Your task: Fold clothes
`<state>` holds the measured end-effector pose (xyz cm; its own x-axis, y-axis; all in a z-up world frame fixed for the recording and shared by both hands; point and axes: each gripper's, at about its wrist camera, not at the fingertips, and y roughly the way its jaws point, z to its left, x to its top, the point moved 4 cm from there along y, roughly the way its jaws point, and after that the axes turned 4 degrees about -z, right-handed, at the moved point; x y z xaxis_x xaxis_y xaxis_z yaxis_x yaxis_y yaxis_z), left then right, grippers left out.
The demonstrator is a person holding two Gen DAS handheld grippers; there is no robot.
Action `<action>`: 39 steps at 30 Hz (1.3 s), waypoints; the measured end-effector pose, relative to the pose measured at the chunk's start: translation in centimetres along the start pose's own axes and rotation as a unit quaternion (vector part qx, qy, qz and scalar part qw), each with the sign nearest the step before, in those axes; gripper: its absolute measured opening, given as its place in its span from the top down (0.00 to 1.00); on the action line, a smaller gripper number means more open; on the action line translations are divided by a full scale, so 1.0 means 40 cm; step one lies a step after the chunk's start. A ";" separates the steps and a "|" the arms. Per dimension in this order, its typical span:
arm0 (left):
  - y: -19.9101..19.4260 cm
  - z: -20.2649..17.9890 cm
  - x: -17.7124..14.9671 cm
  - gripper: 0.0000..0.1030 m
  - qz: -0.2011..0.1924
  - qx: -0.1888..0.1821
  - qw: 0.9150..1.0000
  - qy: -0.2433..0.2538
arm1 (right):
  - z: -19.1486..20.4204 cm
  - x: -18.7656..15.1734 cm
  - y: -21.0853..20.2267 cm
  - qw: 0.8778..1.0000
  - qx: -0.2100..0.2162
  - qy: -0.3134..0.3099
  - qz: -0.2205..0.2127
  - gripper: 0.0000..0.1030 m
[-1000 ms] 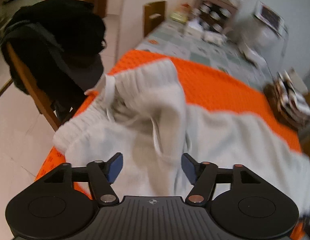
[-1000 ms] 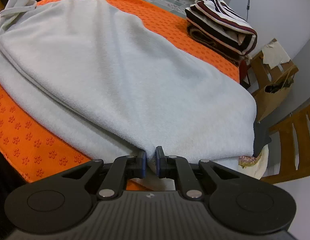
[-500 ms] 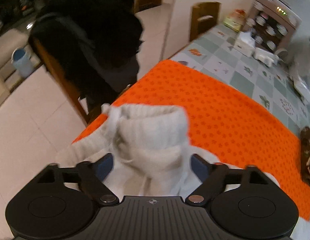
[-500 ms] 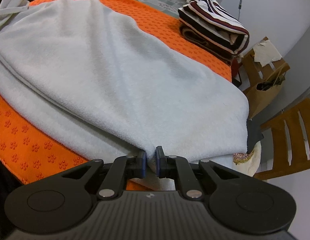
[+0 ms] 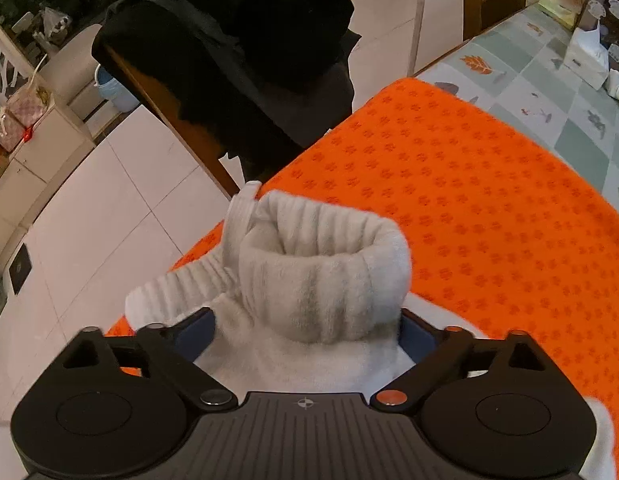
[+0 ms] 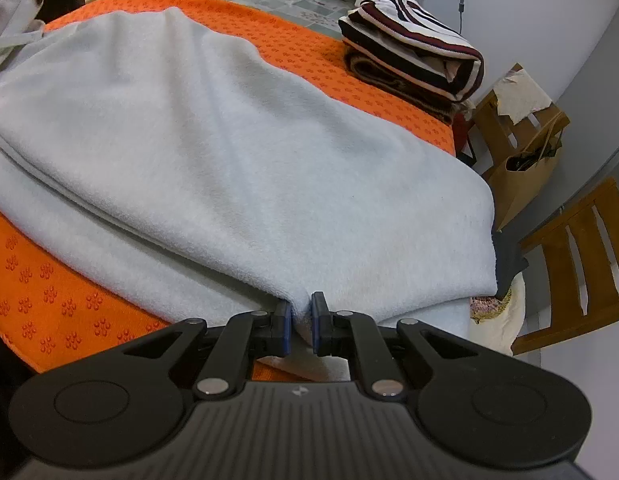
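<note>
Orange dotted matting (image 5: pixel 461 184) covers the near end of a dining table with a pale leaf-patterned cloth (image 5: pixel 549 92); white floor tiles lie beyond the table edge. A wooden chair draped with black garments (image 5: pixel 245 48) stands just beside the mat's corner. At the far edge of the mat sits a folded pile of maroon-and-white striped clothing (image 6: pixel 413 60), apparently finished work set out of the way.

The item in hand is a pale grey fleece garment with ribbed knit cuffs (image 6: pixel 245 160). It lies along the mat, one layer doubled over another, with a long fold line running along the near side.

The right gripper (image 6: pixel 300 322) is clamped on the garment's near corner, its blue pads pressed close with fleece pinched between them. The hold appears intended to anchor that end flat while the other end is worked.

The left gripper (image 5: pixel 305 336) stands with its jaws wide apart on either side of a bunched ribbed cuff (image 5: pixel 321 276). The cloth lies between the pads, but whether they touch it cannot be told. A white drawcord end (image 5: pixel 239 210) projects beside the cuff, near the mat's edge.

Judgement: the fold is partway done. The bunched end needs gripping and drawing out or over. The risk is loose cloth sliding off the mat's edge toward the floor.
</note>
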<state>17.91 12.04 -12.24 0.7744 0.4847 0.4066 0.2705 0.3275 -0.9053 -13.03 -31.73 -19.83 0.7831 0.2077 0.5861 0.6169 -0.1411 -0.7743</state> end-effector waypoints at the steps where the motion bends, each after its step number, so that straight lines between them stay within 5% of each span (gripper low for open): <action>1: -0.001 0.016 -0.004 0.22 -0.003 -0.006 1.000 -0.003 | 0.000 0.001 -0.002 1.000 0.001 -0.001 0.000 0.89; 7: -0.020 0.201 -0.015 0.55 -0.031 -0.012 0.998 -0.055 | -0.003 0.006 -0.014 1.000 0.006 -0.004 -0.002 0.89; 9: -0.003 0.282 -0.029 0.57 -0.024 -0.017 0.997 -0.076 | -0.005 0.009 -0.018 1.000 0.008 -0.006 -0.002 0.89; 15: 0.064 0.432 -0.084 0.62 0.018 -0.100 0.985 -0.139 | -0.007 0.021 -0.016 1.000 0.015 -0.017 0.008 0.89; 19: 0.054 0.449 -0.095 0.92 0.003 -0.160 0.975 -0.156 | -0.005 0.030 -0.009 0.999 0.018 -0.027 0.018 0.90; 21: 0.026 0.436 -0.091 0.93 -0.019 -0.167 0.975 -0.147 | -0.006 0.041 -0.016 0.999 0.015 -0.033 0.013 0.91; 25: -0.008 0.432 -0.077 0.94 -0.044 -0.181 0.973 -0.138 | -0.018 0.082 -0.059 0.999 -0.006 -0.038 -0.019 0.91; 29: 0.031 0.443 -0.083 0.84 -0.012 -0.192 0.970 -0.146 | -0.028 0.114 -0.098 0.998 -0.022 -0.039 -0.037 0.91; 31: 0.055 0.442 -0.091 0.51 0.007 -0.186 0.973 -0.134 | -0.023 0.107 -0.094 0.998 -0.020 -0.048 -0.029 0.91; 33: 0.065 0.440 -0.098 0.33 0.012 -0.185 0.975 -0.119 | -0.014 0.093 -0.082 0.998 -0.016 -0.052 -0.017 0.91; 39: 0.091 0.418 -0.115 0.37 0.035 -0.213 0.969 -0.117 | 0.012 0.072 -0.039 0.998 -0.018 -0.064 0.002 0.90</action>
<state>5.78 24.55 -15.35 0.6620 0.6809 0.3133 0.4717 -0.0537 -0.8801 -11.79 -30.45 -17.03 0.7702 0.3292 0.5463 0.6184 -0.1757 -0.7659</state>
